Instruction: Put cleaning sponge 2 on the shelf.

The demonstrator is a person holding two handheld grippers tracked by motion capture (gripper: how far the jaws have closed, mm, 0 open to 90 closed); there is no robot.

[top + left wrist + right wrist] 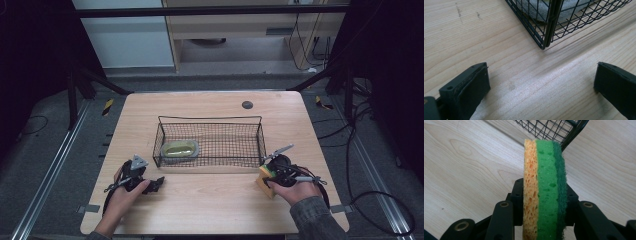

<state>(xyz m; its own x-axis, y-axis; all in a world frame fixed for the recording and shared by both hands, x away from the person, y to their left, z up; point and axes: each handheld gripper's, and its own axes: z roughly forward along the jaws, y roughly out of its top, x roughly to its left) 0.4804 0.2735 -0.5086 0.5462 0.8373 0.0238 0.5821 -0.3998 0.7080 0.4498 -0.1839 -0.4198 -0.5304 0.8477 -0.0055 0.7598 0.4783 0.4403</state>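
basket: black wire, mid-table | inside: yellow-green sponge (left end)

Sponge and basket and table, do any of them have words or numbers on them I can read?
No text to read anywhere: none on the sponge clamped in the right gripper, none on the wire basket, the pad inside it, or the table.
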